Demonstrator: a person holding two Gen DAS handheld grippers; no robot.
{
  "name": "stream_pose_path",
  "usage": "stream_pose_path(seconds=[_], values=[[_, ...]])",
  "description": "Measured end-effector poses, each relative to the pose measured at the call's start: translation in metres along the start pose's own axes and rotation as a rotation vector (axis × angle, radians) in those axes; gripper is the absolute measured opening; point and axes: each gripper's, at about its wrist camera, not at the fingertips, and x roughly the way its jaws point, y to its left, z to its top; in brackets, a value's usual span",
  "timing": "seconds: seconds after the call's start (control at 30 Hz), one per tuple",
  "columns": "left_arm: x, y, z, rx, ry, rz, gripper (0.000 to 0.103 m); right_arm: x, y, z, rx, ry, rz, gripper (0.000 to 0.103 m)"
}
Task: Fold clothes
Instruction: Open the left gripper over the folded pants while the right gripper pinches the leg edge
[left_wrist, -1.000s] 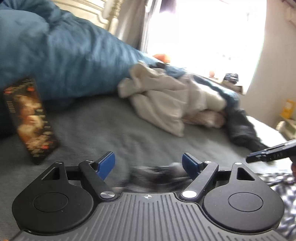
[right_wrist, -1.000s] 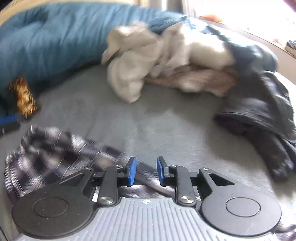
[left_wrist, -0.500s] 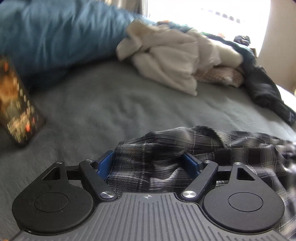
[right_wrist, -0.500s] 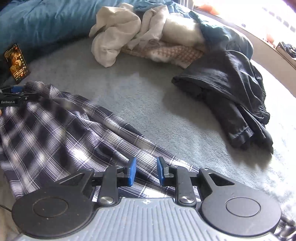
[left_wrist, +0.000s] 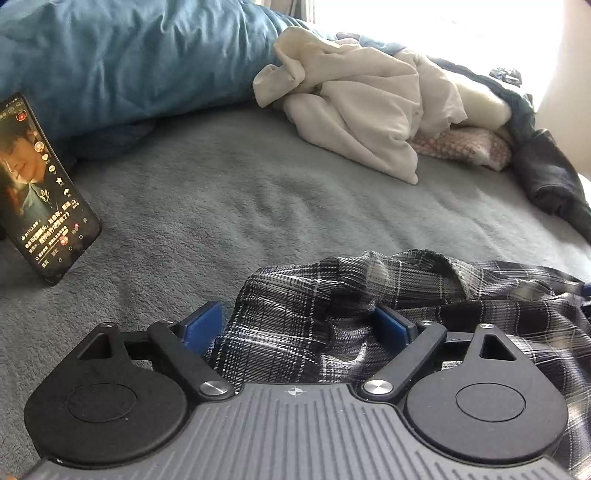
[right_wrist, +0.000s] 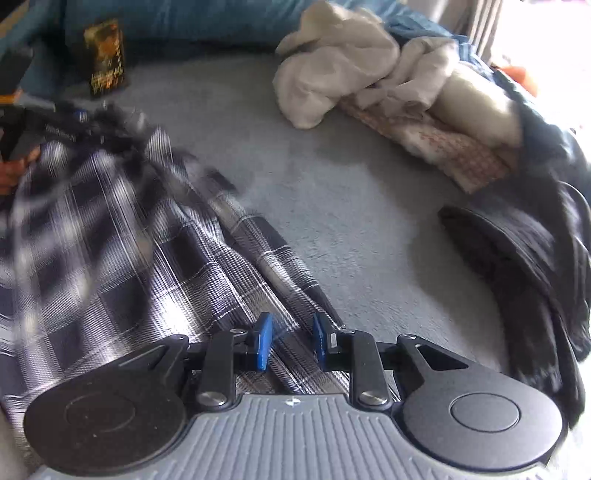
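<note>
A black-and-white plaid shirt (left_wrist: 424, 280) lies crumpled on the grey bed sheet (left_wrist: 258, 192). My left gripper (left_wrist: 297, 325) has its fingers wide apart, and a bunch of the plaid cloth fills the gap between them. In the right wrist view the plaid shirt (right_wrist: 129, 258) stretches from the far left, where a hand (right_wrist: 14, 170) holds the other tool, down to my right gripper (right_wrist: 293, 341). That gripper's blue pads stand close together with a folded strip of the shirt pinched between them. The far part of the shirt is blurred.
A lit phone (left_wrist: 40, 192) leans upright at the left by the blue duvet (left_wrist: 129, 55). A pile of cream clothes (left_wrist: 362, 110) and a pink patterned cloth (right_wrist: 461, 147) lie at the back. A dark garment (right_wrist: 535, 277) lies to the right.
Both views have dipped closer to the bed. The plaid shirt has come up between the left fingers and stretched out between the two grippers. Neither finger gap has changed.
</note>
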Motion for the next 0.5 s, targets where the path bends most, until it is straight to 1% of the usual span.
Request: stream_pose_path(seconds=[0.1, 0.23, 0.37, 0.43, 0.5], values=[[0.0, 0.0, -0.003, 0.006, -0.012, 0.004, 0.091, 0.006, 0.007, -0.001, -0.028, -0.003, 0.006, 0.002], [-0.002, 0.0, -0.005, -0.007, -0.027, 0.008, 0.091, -0.004, 0.01, -0.003, -0.017, -0.041, -0.037, 0.0], [-0.007, 0.001, -0.001, -0.022, -0.057, 0.028, 0.091, -0.028, -0.004, 0.002, 0.089, -0.125, -0.081, 0.0], [-0.006, 0.002, 0.0, -0.027, -0.064, 0.038, 0.091, -0.026, -0.008, 0.004, 0.085, -0.133, -0.116, 0.0], [-0.003, 0.002, 0.0, -0.032, -0.061, 0.045, 0.091, -0.019, -0.012, 0.006, 0.101, -0.12, -0.125, 0.0]])
